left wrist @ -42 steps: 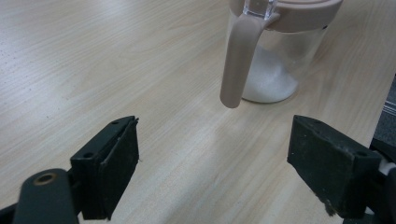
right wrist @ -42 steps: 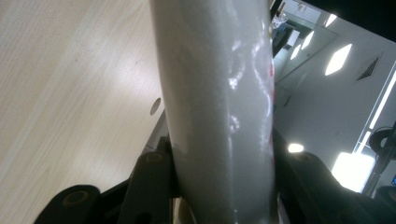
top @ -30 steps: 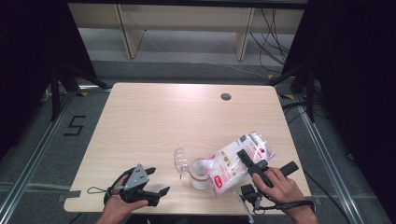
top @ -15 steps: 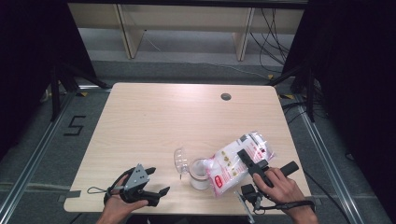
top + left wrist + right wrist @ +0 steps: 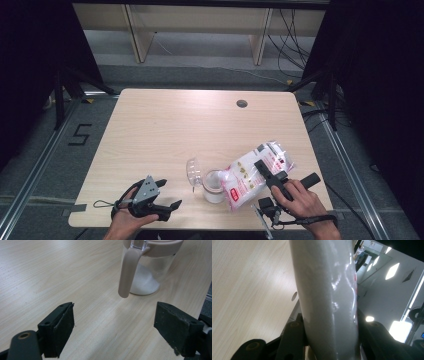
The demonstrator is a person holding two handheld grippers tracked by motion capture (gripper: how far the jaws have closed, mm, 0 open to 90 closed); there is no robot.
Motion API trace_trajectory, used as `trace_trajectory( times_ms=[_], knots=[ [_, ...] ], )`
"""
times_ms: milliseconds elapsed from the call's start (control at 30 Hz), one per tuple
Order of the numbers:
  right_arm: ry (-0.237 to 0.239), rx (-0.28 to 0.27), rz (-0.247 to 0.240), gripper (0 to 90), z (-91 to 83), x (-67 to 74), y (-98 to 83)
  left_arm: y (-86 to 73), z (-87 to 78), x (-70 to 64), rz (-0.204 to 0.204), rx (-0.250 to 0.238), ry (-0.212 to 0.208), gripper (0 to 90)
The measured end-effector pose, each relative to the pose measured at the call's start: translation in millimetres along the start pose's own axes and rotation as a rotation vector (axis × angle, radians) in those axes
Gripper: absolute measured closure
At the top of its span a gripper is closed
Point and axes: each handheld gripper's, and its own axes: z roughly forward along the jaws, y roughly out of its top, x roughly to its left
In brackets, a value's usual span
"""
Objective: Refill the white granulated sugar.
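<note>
- The right gripper point(image 5: 265, 172), at the lower right of the high view, pinches a white bag point(image 5: 252, 172) with red print — its jaws press on both sides of the bag, as the right gripper view shows with the bag point(image 5: 329, 297) rising between them.
- The bag is tilted, its lower left end over the mouth of a clear jar point(image 5: 214, 186) that stands on the table point(image 5: 200, 120) near the front edge, low and centre in the frame.
- The jar's clear lid point(image 5: 193, 171) stands open at its left.
- In the left gripper view the jar point(image 5: 147, 267) sits at the top, white grains in its bottom, a beige spoon handle point(image 5: 128, 272) hanging down its side.
- The left gripper point(image 5: 167, 195), at the lower left of the high view, is spread wide with nothing between its jaws — it rests low over the table, well apart from the jar.
</note>
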Motion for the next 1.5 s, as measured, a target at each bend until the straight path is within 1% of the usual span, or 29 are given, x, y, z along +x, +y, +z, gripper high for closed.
trace_trajectory(
  times_ms=[200,467,500,533,700,900,1000,1100,1133,1267,1500],
  knots=[
    [0.006,0.0,0.002,66.5,0.0,-0.2,-0.3,0.1,0.0,0.0,-0.001,0.002,-0.001,16.2],
    [0.002,-0.002,0.003,66.5,-0.1,-0.1,-0.5,0.1,-0.1,0.0,0.001,0.0,0.001,16.2],
    [0.009,-0.002,0.0,66.5,-0.1,-0.7,-0.6,0.1,-0.2,0.3,0.005,0.003,0.003,16.2],
    [0.003,-0.007,-0.003,66.5,0.3,-0.7,-0.7,0.1,-0.1,0.0,0.001,0.001,0.0,16.2],
    [0.011,-0.006,0.005,66.6,0.5,-0.4,-0.9,0.2,-0.2,0.3,0.003,0.002,0.003,16.2],
    [0.012,-0.01,-0.002,66.7,0.9,-1.1,-0.7,0.1,0.0,0.0,0.0,0.001,0.0,16.2],
    [0.014,-0.006,0.005,66.7,0.6,-0.6,-0.8,0.0,0.1,0.0,-0.001,0.002,0.0,16.2],
    [0.009,-0.004,0.012,66.9,0.5,0.0,-0.8,0.1,0.1,0.1,0.0,0.004,-0.001,16.2],
    [0.008,-0.006,0.007,66.9,0.5,-0.2,-0.9,0.1,0.0,0.2,0.0,0.007,-0.004,16.2],
    [0.006,-0.008,0.003,67.1,0.6,-0.5,-0.8,0.0,0.1,0.0,-0.001,0.001,0.001,16.2],
    [0.005,-0.005,0.012,67.6,0.1,-0.2,-1.1,0.1,-0.1,0.1,0.0,-0.001,0.001,16.2]
  ],
)
